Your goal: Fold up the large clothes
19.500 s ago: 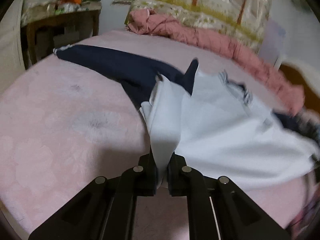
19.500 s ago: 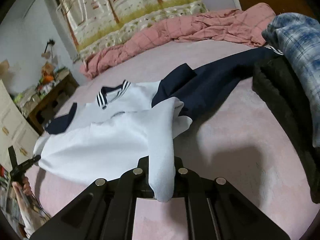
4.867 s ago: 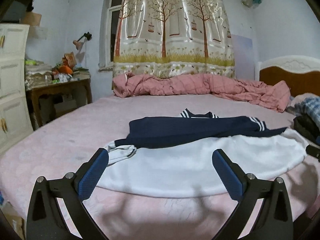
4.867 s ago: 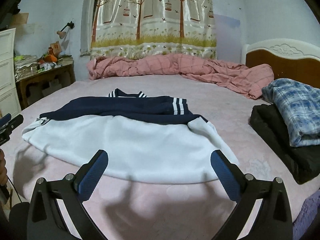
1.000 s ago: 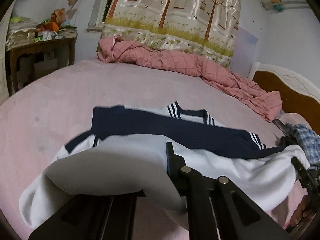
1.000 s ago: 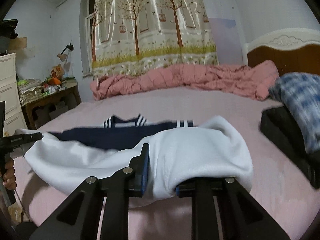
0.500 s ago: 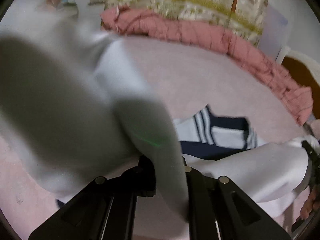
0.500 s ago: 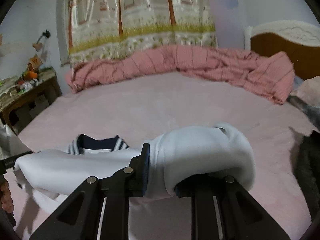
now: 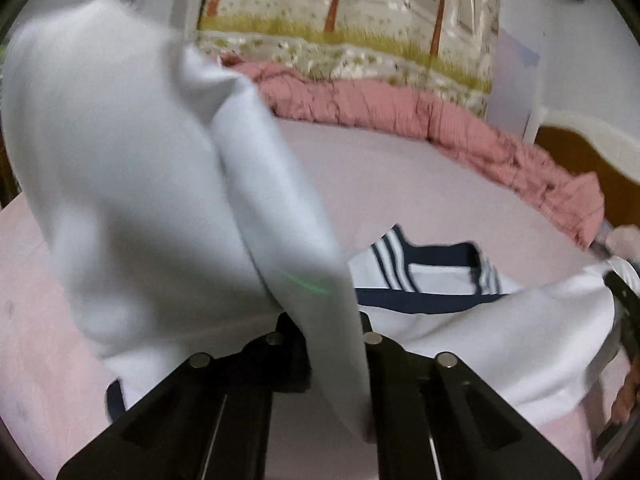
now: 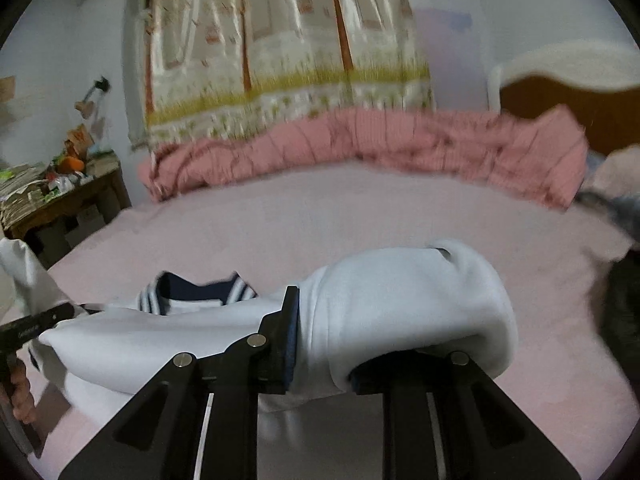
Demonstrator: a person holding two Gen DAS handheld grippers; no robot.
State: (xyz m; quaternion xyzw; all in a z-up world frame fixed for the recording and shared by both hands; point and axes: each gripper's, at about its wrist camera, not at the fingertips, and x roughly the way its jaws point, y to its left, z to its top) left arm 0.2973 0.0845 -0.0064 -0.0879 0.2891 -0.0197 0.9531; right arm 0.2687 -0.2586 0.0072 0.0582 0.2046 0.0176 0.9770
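Since a second ago, we are watching the white hem swing forward over the navy sleeves; only the striped collar (image 9: 434,258) is showing now. No lettering is readable (blur). We are seeing the left gripper (image 9: 334,334) pinching the sweatshirt (image 9: 132,184) tight, tilted downward, cloth billowing up. The right gripper (image 10: 320,344) is clamping a thicker bunch. Only the right view is showing the cluttered side table (image 10: 60,196); both are showing the pink bed (image 10: 360,216).

White sweatshirt (image 10: 404,300) is looking like soft matt fleece cloth, curtain (image 10: 280,40) is shining glossy/satiny, pink bed (image 10: 360,216) cover's looking plush, hand-held gripper (image 10: 320,360) is showing matt black plastic w/ metal screws.
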